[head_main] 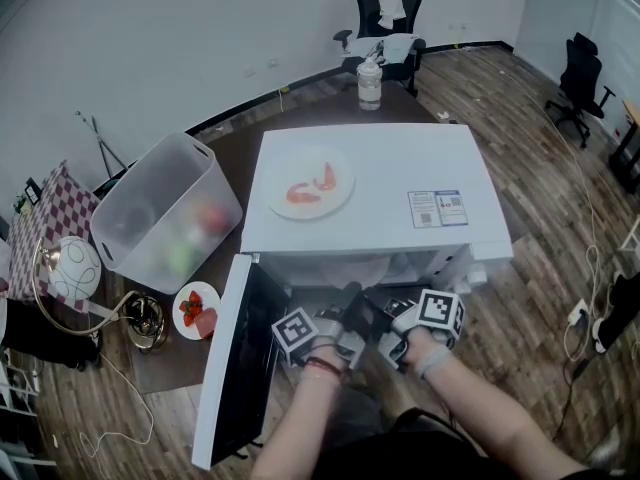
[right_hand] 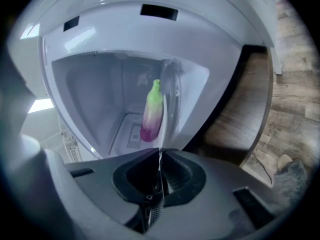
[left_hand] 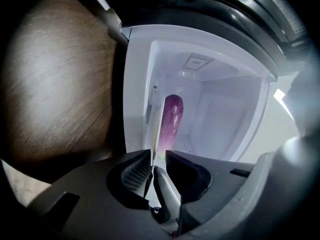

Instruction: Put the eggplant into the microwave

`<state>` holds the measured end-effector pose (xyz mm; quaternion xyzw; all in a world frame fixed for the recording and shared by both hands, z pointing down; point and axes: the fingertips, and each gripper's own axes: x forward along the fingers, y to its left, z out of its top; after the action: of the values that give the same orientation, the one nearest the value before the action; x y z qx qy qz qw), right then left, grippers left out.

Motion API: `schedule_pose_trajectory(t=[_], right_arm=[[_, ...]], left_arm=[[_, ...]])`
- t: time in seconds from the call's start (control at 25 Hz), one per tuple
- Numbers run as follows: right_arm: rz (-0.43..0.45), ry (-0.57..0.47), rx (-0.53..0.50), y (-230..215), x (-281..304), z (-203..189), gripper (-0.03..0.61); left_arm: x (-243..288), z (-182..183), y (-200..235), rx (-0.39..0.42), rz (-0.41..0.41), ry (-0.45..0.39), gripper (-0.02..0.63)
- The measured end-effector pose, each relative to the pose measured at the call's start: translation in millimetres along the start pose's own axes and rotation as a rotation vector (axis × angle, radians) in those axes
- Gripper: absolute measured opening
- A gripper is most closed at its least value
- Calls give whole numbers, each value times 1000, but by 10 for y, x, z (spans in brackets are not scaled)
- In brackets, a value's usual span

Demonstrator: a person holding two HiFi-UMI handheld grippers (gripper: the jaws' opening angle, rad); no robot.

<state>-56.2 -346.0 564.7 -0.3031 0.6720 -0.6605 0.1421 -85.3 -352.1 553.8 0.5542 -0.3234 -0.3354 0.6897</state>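
Eggplant (left_hand: pixel 173 115): lies inside the microwave cavity, purple body with a green stem end. It shows in both gripper views and is clear of both hand-held grippers.
Microwave (head_main: pixel 400 168): white, standing on the dark table (head_main: pixel 235 153), with its door (head_main: pixel 255 358) swung wide open to the left in the head view.
Left hand-held gripper (left_hand: pixel 156 156): at the cavity mouth, jaws a narrow way apart with nothing between them. The eggplant lies beyond the tips, untouched.
Right hand-held gripper (right_hand: pixel 160 153): just beside the left one at the mouth, jaws closed together and empty.
Done: the placement looks complete, since the eggplant is in the cavity and neither gripper holds it.
Left to do: in my judgement, only drawing both grippers back. The door stands open, but the task does not ask for it to be closed.
Hidden: in the head view the microwave's top covers the cavity, so the eggplant does not show there. The gripper tips are lost in shadow under the front edge.
Hard to make out: both gripper views are rolled, so the eggplant probably rests on the cavity floor, but I cannot confirm this.
Also present: a plate (head_main: pixel 305 163) with pinkish-red pieces on the microwave's top, and a frosted bin (head_main: pixel 130 223) whose contents show only as coloured blurs.
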Motion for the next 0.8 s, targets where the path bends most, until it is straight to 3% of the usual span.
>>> schedule_pose_trajectory(t=[0.8], right_arm=[[7,-17,32,15,109,28,15]], left_arm=[[-174,11,53,-10,18,9,98]])
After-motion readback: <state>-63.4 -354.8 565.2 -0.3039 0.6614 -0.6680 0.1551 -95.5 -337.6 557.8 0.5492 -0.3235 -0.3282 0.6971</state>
